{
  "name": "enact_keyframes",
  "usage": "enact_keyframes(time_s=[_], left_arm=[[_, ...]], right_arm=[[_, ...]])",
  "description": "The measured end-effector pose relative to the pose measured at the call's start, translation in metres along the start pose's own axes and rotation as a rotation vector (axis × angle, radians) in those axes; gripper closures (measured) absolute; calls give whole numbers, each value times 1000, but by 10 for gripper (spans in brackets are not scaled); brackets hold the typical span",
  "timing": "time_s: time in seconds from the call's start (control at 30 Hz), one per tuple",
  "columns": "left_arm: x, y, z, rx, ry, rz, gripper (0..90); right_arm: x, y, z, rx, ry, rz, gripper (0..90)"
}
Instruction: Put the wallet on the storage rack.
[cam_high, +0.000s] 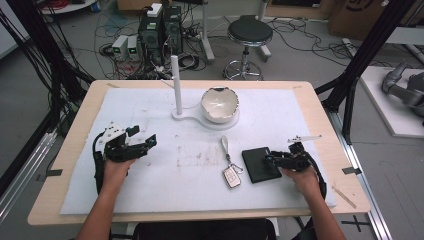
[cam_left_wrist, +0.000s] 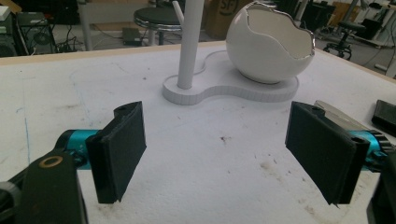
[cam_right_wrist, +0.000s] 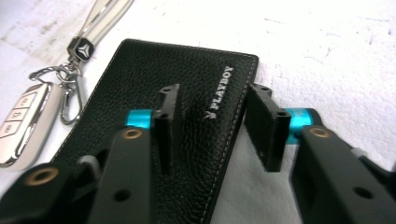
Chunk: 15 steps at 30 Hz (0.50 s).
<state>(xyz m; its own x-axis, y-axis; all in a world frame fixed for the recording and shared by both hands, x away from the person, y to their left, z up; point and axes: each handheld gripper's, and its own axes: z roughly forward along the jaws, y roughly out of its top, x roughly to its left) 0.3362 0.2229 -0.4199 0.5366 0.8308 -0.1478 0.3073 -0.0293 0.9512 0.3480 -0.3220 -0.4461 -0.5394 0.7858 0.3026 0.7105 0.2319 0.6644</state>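
Note:
A black leather wallet (cam_high: 261, 164) lies flat on the white mat, right of centre. My right gripper (cam_high: 270, 160) reaches it from the right. In the right gripper view, my right gripper (cam_right_wrist: 215, 126) has one jaw over the wallet (cam_right_wrist: 187, 74) and the other just off its long stitched edge; a gap shows between the pads and the leather, so it is open. A car key fob (cam_high: 231, 176) on a strap and clip lies just left of the wallet, and it is also the key fob (cam_right_wrist: 21, 121) at the left. My left gripper (cam_high: 145, 142) rests at the mat's left, open with nothing between its jaws (cam_left_wrist: 219, 149).
A white eggshell-shaped bowl (cam_high: 219, 104) sits on a flat white stand with an upright post (cam_high: 176, 85) at the back centre of the mat. The same bowl (cam_left_wrist: 268, 46) and post (cam_left_wrist: 189, 42) stand ahead of the left gripper. Beyond the table stand a stool and computers.

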Motion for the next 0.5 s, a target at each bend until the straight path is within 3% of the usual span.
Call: enact_keyframes(time_s=[0.1,0.13,0.17,0.23,0.4,0.5], left_arm=[[0,0,0,0,-1,2,202],[0,0,0,2,0,0,202],[0,0,0,2,0,0,201],[0,0,0,1,3,-1,202],[0,0,0,3,5,-3,202],[0,0,0,3,6,-4,202]], right_arm=[[-1,1,-1,1,-6,-18,629],[4,3,-2,4,-45,-94,709],[4,3,-2,4,-45,-94,709],[6,7,-4,-7,-52,-141,807],[0,9,-7,-43,-6,-118,840],[-2,15,-10,-60,-19,-132,844]])
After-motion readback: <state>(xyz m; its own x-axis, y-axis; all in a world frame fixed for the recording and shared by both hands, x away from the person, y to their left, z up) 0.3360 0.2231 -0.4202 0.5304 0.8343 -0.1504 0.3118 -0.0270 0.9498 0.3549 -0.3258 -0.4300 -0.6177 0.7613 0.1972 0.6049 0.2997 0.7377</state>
